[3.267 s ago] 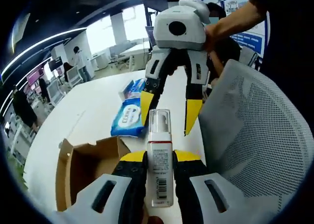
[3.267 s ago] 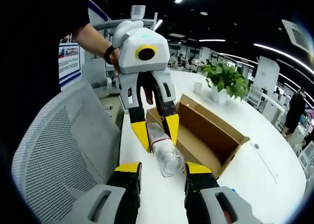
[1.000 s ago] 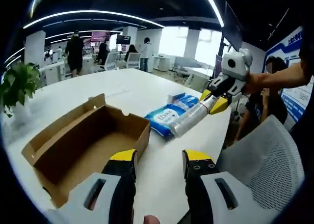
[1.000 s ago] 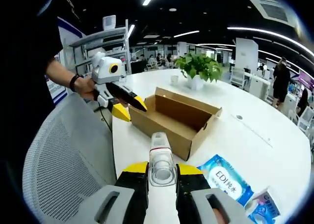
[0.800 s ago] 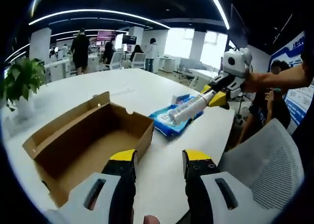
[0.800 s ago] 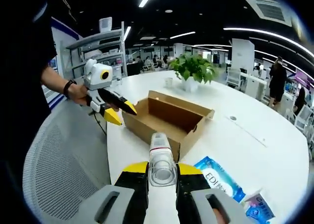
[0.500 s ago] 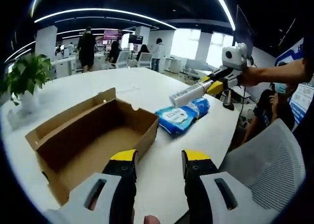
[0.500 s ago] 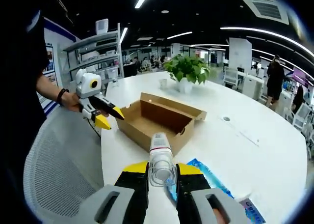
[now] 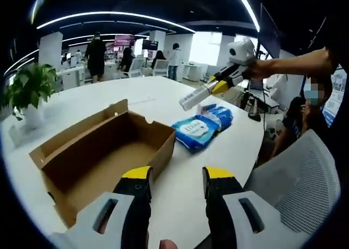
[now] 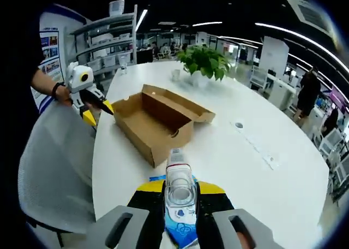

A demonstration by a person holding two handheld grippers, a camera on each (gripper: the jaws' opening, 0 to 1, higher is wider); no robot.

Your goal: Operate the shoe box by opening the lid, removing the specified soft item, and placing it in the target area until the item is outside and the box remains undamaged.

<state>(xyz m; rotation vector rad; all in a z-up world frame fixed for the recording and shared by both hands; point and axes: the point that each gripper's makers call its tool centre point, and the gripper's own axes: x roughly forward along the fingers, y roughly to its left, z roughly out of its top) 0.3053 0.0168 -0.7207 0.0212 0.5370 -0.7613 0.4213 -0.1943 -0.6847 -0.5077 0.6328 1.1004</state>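
Cardboard box sits open and empty just ahead of my left gripper, whose jaws stand apart on nothing. My right gripper is clamped on the bottle, carried above the wipes packs, presumably towards a drop spot. Its long axis runs along the jaws, cap forward.

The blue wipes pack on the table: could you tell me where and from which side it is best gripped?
Probably the near short end of the wipes pack, approached from above: it lies flat beside the cardboard box, its soft edge pinchable. The left gripper is open and free.
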